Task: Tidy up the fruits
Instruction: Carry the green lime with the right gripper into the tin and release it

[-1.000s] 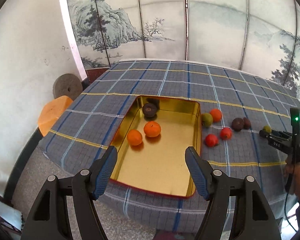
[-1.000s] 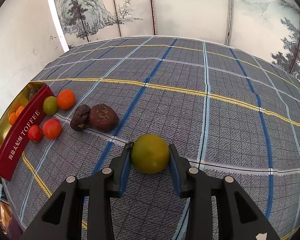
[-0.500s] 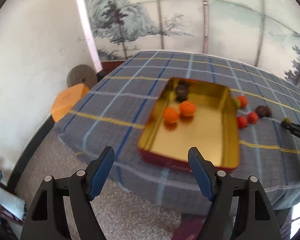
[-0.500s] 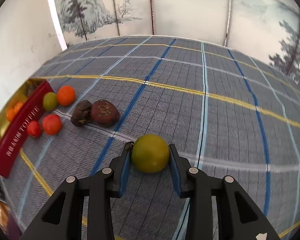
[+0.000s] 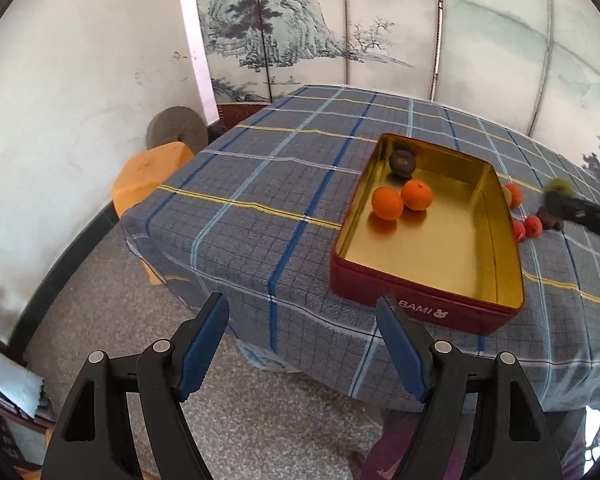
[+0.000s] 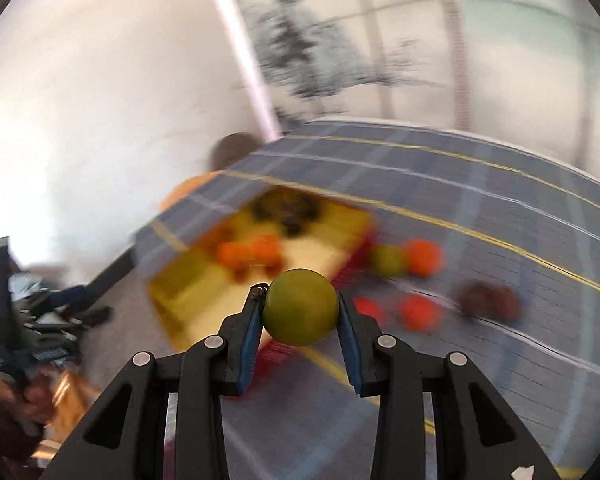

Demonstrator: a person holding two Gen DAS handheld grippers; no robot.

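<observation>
The right hand-held gripper [image 6: 300, 312] has lifted its green fruit [image 6: 300, 307] off the counter [image 5: 260, 184] toward the gold tin [image 5: 496, 232], pads clamped on it. The left hand-held gripper [image 5: 300, 344], empty, has just widened before the tin.

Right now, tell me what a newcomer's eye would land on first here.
The green fruit pinched in the right claw, held up above the table. Next, the gold-lined red tin on the plaid tablecloth, with two oranges and a dark fruit at its far end.
</observation>
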